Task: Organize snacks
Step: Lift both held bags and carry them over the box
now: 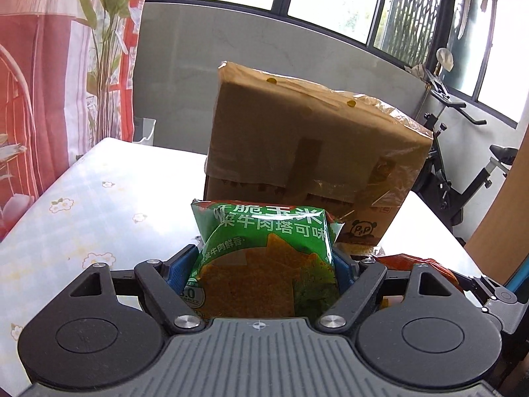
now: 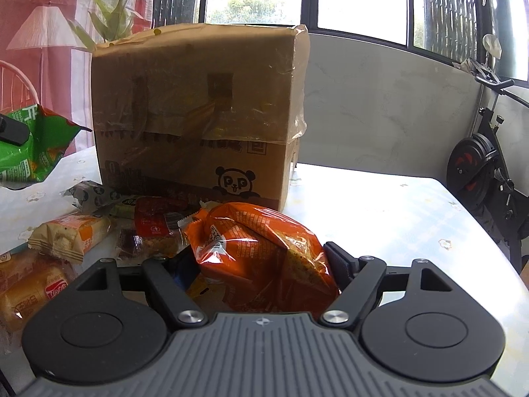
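A green corn-chip bag [image 1: 264, 264] stands upright between the blue pads of my left gripper [image 1: 264, 254], which is shut on it and holds it above the table, in front of a tall cardboard box [image 1: 314, 139]. The same green bag [image 2: 36, 145] shows at the left edge of the right wrist view. My right gripper [image 2: 258, 261] is shut on an orange snack bag [image 2: 261, 248] that lies low at the table in front of the box [image 2: 198, 106]; its left finger is hidden behind the bag. That orange bag [image 1: 416, 261] peeks in at the right of the left wrist view.
Several wrapped snacks lie left of the orange bag: a bun pack [image 2: 69, 235], a red pack [image 2: 158, 228] and a bread bag [image 2: 26, 284]. The flowered table [image 2: 380, 215] ends at the right, where an exercise bike [image 2: 489, 165] stands. A curtain [image 1: 49, 82] hangs at the left.
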